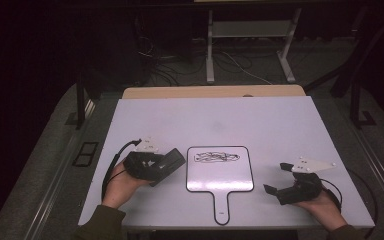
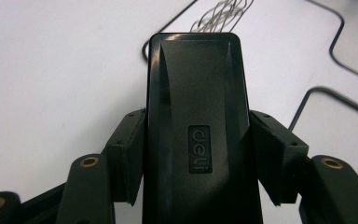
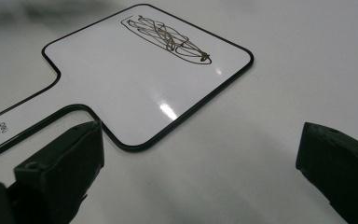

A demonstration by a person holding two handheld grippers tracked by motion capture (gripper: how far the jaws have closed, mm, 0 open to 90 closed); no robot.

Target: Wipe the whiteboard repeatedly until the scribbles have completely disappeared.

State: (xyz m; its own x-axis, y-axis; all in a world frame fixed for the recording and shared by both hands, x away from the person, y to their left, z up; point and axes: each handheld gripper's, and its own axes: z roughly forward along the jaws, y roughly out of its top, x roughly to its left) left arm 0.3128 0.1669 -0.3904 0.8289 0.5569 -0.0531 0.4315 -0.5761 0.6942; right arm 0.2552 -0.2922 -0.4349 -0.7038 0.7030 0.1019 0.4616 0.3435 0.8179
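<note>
Dim lab: floor cables [image 1: 240,65], desk legs [image 1: 210,45]

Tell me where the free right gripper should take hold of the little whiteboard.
Take the whiteboard by its narrow handle, which points toward the person. The right gripper, jaws open, could likely close across it from the near right side; the panel looks too wide and lies flat.
</note>
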